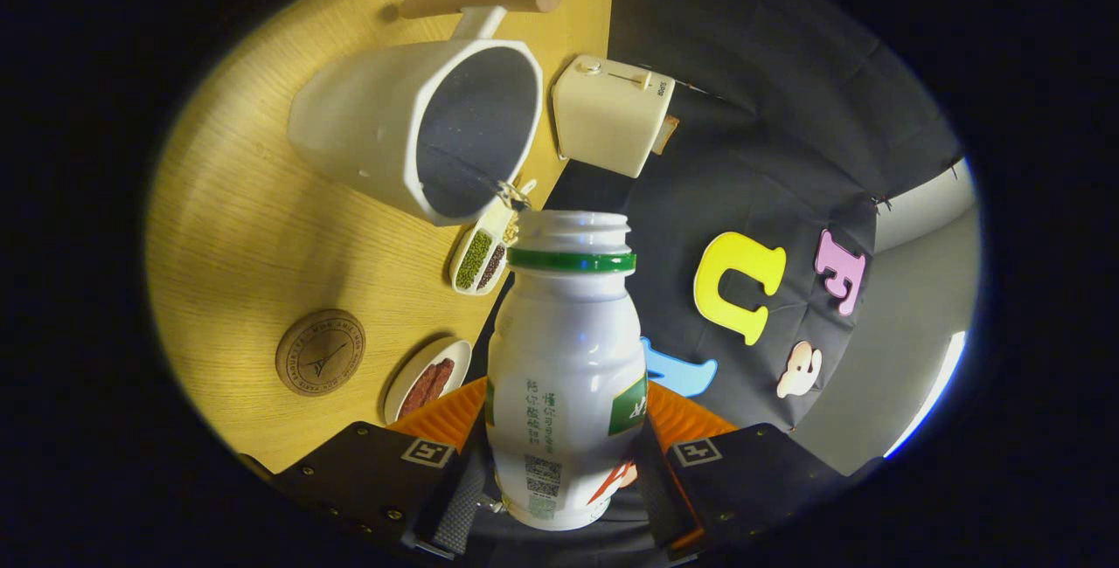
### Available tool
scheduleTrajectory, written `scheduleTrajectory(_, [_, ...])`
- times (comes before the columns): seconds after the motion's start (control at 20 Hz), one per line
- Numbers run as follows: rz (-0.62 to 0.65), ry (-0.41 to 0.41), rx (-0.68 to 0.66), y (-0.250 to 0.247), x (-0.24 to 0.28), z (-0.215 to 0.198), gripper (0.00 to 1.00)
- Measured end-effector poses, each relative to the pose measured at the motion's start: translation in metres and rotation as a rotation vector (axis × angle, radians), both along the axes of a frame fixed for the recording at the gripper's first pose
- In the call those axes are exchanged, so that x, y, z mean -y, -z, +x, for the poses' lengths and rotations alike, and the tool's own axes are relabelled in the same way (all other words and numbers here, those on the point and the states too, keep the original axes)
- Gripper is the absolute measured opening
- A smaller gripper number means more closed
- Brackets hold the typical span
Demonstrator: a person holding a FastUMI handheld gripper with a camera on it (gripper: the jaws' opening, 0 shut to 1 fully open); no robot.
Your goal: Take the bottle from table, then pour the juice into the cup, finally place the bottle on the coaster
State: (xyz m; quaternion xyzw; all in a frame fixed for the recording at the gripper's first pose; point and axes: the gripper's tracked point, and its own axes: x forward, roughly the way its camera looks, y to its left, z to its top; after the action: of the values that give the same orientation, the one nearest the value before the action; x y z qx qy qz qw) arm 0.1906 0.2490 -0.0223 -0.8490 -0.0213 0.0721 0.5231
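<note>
Wooden counter (245, 227) appeared rotated in view. White cup (411, 127) with wooden handle stood on it, beyond jaws. White open-mouthed bottle (566, 367) with green neck ring sat clamped between both fingers of gripper (559, 485), mouth near cup rim. Cream toaster (609, 114) beside cup. Round wooden coaster (320, 352) lay apart. Small snack dish (427, 380), seed tray (481, 255) near bottle.

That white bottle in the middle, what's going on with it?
A person's hand-held gripper has its fingers clamped on the white bottle, which is uncapped, lifted off the table and tipped toward the big white cup. The bottle's mouth sits near the cup's opening, so this looks like the pouring step, though no juice can be seen flowing. The round wooden coaster, where the bottle goes afterward, lies bare on the wooden table.
</note>
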Motion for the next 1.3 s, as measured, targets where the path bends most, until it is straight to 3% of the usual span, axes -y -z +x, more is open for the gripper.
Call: scheduleTrajectory(1.3, [-0.135,-0.033,0.059,-0.005,-0.014,-0.007,0.75])
